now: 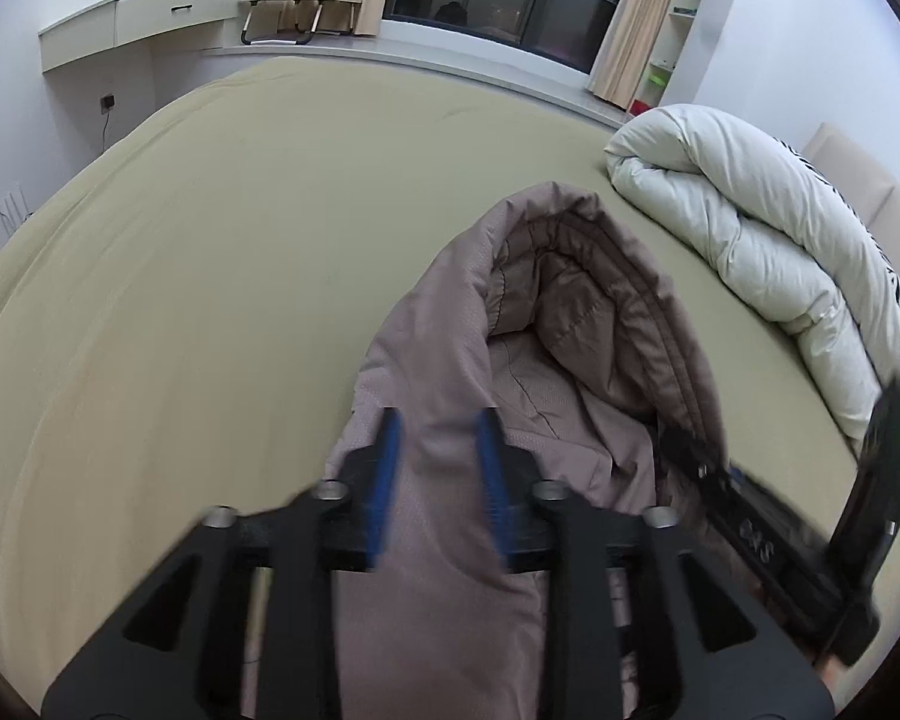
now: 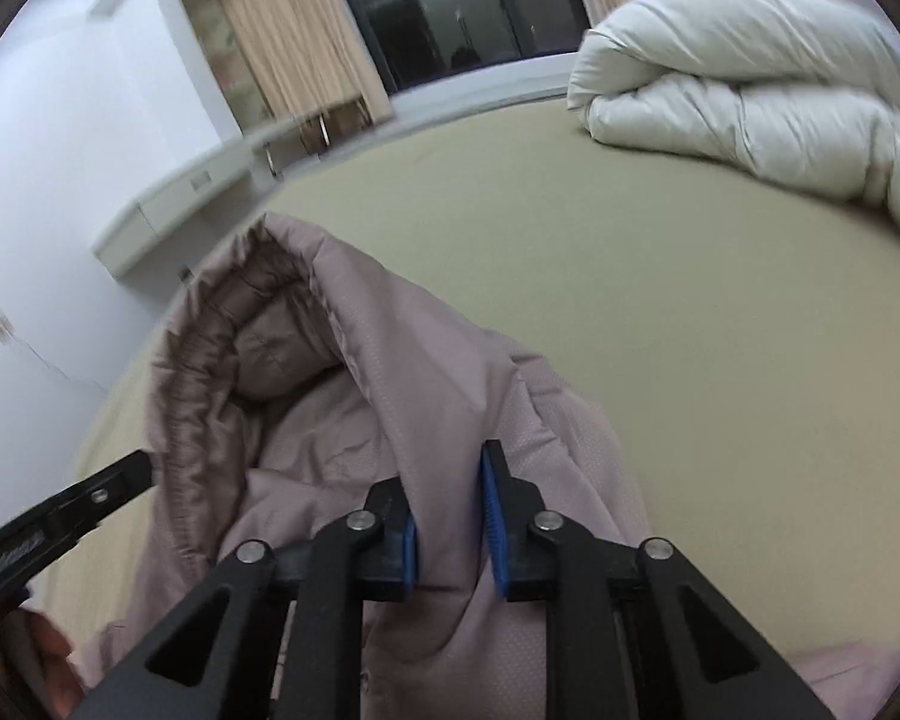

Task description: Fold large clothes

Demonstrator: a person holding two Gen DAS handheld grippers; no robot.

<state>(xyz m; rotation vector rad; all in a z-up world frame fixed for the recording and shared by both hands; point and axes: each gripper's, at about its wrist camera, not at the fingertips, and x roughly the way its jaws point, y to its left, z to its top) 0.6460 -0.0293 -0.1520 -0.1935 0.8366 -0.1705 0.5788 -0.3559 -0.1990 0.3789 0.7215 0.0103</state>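
Observation:
A dusty-pink hooded padded jacket (image 1: 450, 324) hangs over the beige bed (image 1: 210, 240), hood end forward, lining showing. My left gripper (image 1: 438, 456) is shut on a fold of the jacket between its blue pads. My right gripper (image 2: 450, 510) is shut on another fold of the same jacket (image 2: 342, 396). Each gripper shows in the other's view: the right one at the right edge (image 1: 768, 540), the left one at the lower left (image 2: 60, 516). The jacket's lower part is hidden below the grippers.
A rolled white duvet (image 1: 750, 228) lies at the bed's right side, also in the right wrist view (image 2: 750, 96). A white wall desk (image 1: 126, 18), a chair, curtains and a dark window stand beyond the bed. The beige sheet (image 2: 660, 300) lies flat around the jacket.

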